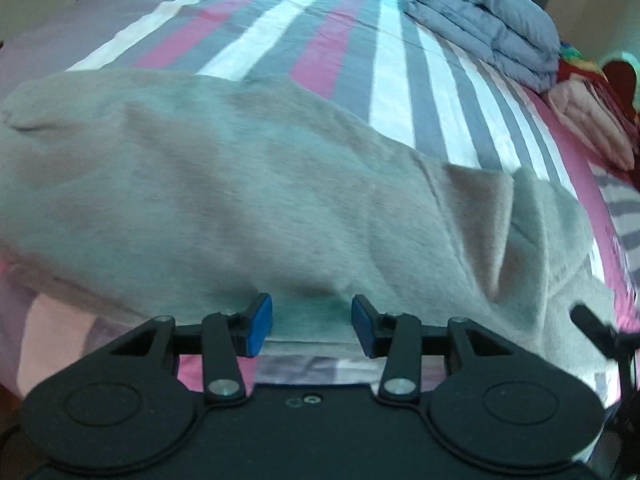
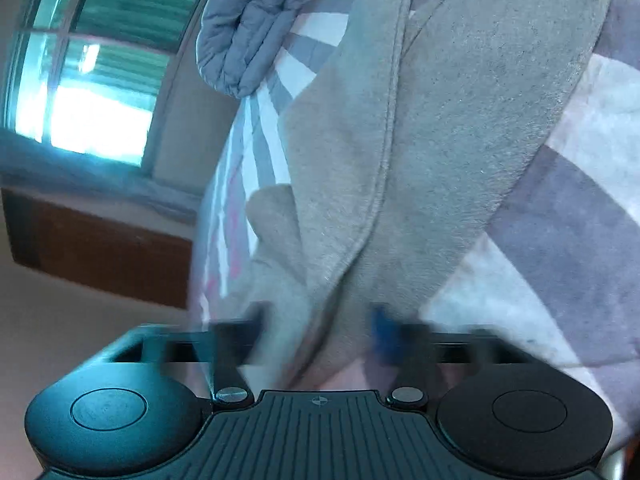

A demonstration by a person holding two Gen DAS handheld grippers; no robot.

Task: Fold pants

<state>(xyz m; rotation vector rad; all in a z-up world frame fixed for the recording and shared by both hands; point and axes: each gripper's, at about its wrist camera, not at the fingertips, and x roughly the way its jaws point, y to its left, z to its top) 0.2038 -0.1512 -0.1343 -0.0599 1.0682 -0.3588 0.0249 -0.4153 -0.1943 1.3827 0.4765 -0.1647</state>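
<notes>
Both tools, left (image 1: 311, 325) and right (image 2: 316, 332), gape around the pants' (image 1: 248, 184) near edge, gripping nothing; next, pinch and fold far.

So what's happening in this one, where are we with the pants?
A person with a gripper in each hand is working on grey fleece pants spread on a bed with a striped sheet. The left gripper is open at the near edge of the fabric, gripping nothing. The right gripper is motion-blurred with cloth between its fingers; whether it has closed is unclear. A folded grey comforter sits at the far end of the bed. The pants look partly doubled over, not neatly folded.
</notes>
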